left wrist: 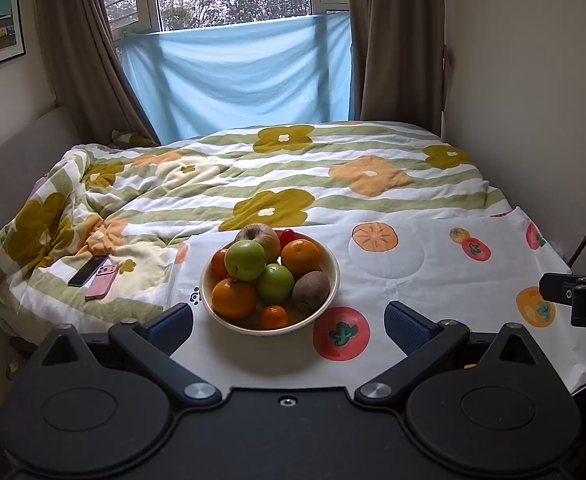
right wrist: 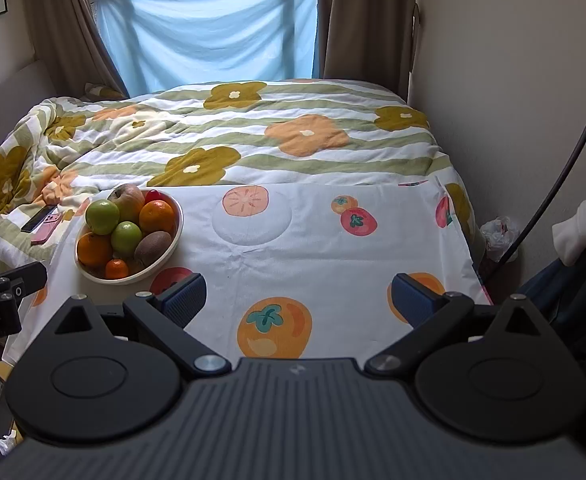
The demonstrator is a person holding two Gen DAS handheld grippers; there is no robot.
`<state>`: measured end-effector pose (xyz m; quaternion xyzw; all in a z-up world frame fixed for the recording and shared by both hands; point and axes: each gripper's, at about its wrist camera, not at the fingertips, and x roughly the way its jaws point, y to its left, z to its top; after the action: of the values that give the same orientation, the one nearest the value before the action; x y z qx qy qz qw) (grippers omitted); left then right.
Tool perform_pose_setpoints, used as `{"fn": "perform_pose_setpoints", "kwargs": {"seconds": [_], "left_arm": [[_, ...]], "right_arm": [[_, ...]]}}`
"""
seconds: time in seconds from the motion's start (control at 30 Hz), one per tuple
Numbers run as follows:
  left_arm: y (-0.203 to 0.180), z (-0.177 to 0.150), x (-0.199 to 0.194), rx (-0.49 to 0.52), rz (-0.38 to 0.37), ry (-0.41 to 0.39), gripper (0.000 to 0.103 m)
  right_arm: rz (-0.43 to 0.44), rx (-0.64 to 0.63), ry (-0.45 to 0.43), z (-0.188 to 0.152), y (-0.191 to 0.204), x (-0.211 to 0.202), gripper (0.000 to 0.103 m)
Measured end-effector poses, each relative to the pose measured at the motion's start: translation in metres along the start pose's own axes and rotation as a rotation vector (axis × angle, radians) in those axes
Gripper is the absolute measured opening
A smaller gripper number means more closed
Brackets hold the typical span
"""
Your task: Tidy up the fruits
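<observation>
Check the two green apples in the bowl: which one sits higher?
The larger green apple at the bowl's left rides atop the pile; the smaller green apple sits lower, beside the kiwi.

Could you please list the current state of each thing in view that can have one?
Left tool: open, empty, aimed at the bowl.
Right tool: open, empty, over bare cloth.
Bowl: upright, heaped with fruit.
Kiwi: in the bowl, at its rim.
Phones: two, lying on the quilt.
Curtains: drawn apart.

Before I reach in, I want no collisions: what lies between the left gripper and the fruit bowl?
Only bare printed cloth, in the left wrist view, separates the left gripper from the fruit bowl.
</observation>
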<state>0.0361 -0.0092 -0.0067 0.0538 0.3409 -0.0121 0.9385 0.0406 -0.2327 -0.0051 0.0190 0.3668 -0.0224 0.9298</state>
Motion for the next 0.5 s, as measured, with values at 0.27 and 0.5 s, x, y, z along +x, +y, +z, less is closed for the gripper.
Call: {"fn": "perform_pose_setpoints", "kwargs": {"seconds": [0.27, 0.5], "left_arm": [[0.0014, 0.0005, 0.0022, -0.005, -0.008, 0.004, 0.103], [0.0028, 0.0020, 0.0045, -0.012, -0.014, 0.000, 0.103]], "right_arm": [[-0.001, 0.001, 0.002, -0.0002, -0.0005, 0.0001, 0.103], [-0.002, 0.002, 0.001, -0.0001, -0.0003, -0.0001, 0.103]]}}
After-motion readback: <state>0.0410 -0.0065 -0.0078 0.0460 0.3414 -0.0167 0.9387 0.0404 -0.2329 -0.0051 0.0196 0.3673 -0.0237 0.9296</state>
